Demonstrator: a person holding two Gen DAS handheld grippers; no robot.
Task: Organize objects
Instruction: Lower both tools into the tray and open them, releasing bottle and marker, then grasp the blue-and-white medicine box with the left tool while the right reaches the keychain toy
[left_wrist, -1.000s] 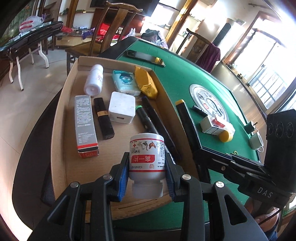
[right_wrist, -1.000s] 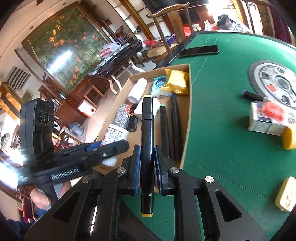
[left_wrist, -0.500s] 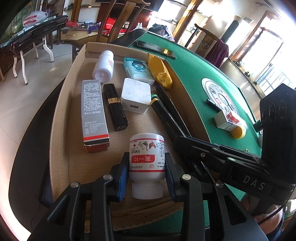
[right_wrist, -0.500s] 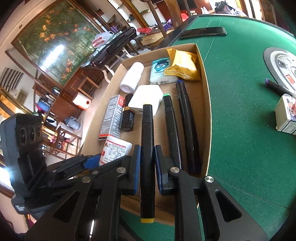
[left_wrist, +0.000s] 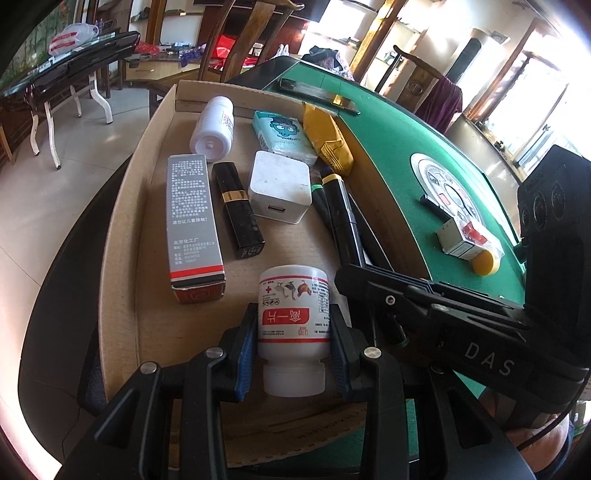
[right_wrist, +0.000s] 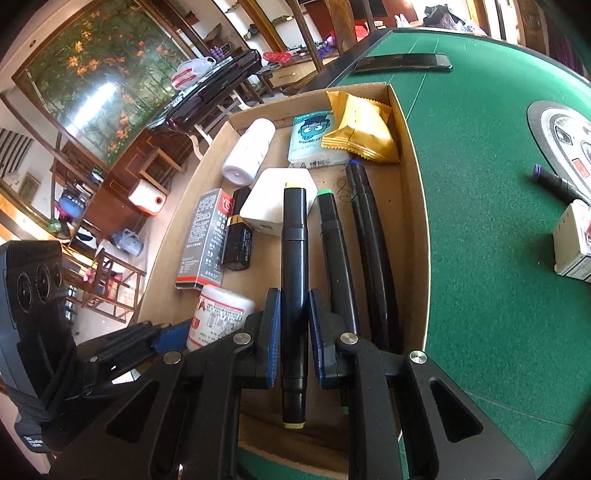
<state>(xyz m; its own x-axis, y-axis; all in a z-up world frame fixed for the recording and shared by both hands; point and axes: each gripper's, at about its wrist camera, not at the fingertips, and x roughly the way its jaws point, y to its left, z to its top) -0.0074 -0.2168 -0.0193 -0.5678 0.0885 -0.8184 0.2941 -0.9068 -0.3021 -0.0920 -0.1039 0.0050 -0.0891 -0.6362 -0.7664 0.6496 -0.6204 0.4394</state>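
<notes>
Over the cardboard tray (left_wrist: 122, 236), my left gripper (left_wrist: 293, 334) clamped a white pill bottle (left_wrist: 293, 306). My right gripper (right_wrist: 294, 328) pinched a yellow-capped black marker (right_wrist: 294, 258).

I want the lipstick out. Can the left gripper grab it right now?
Probably not yet: the left gripper is shut on the pill bottle. The lipstick lies uncovered in the box, so once emptied, yes.

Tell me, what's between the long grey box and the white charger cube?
A black lipstick tube with a gold band lies between the grey box and the white charger cube, inside the cardboard tray. The left wrist view shows it best.
</notes>
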